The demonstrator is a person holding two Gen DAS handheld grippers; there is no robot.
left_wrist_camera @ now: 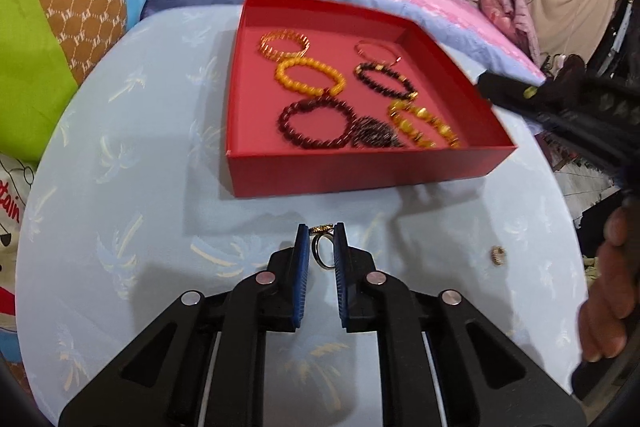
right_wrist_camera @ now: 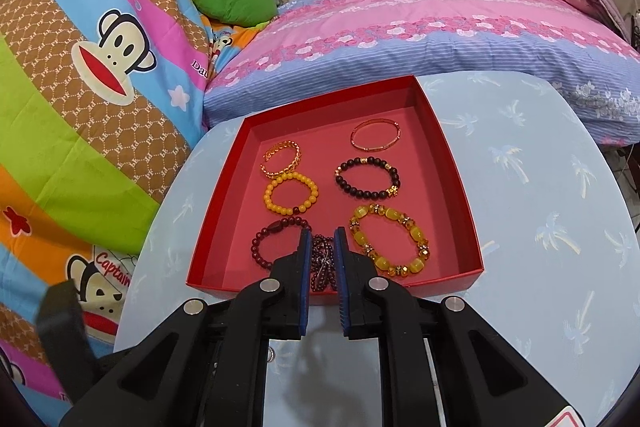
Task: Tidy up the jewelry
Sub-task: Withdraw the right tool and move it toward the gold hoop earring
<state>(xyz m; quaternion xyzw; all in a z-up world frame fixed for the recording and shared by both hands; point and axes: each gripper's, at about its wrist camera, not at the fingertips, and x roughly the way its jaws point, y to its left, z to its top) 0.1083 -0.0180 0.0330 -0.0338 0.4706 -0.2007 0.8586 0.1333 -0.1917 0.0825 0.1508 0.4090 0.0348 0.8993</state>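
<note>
We are holding the left gripper (left_wrist_camera: 321, 229) low over the round blue palm-print counter (left_wrist_camera: 132, 211), just in front of the red box (left_wrist_camera: 360, 173). Its jaws are drawn nearly together and are pinching a ring (left_wrist_camera: 323, 254) that is standing on edge between the blue pads, its gold ornament peeking out at the tips. A second small gold ring (left_wrist_camera: 498, 256) is lying on the counter in front of the red box, off to the right of the held one and well apart from it.

We are hovering the right gripper (right_wrist_camera: 323, 231) over the near edge of the red box, its jaws almost pressed together with nothing gripped between them. Seen through the narrow gap, a heap of small dark purple beads (right_wrist_camera: 322, 259) is lying on the box floor.

Inside the red box the bracelets are sitting in two rows. Along the left side are a gold chain bangle (right_wrist_camera: 281, 158), an orange bead bracelet (right_wrist_camera: 291, 193) and a dark red bead bracelet (right_wrist_camera: 276, 239). Along the right side are a thin rose-gold bangle (right_wrist_camera: 375, 134), a black bead bracelet (right_wrist_camera: 367, 179) and a chunky yellow bead bracelet (right_wrist_camera: 389, 246). Behind the red box a pink and blue pillow (right_wrist_camera: 400, 27) is lying against the counter's far edge.
</note>
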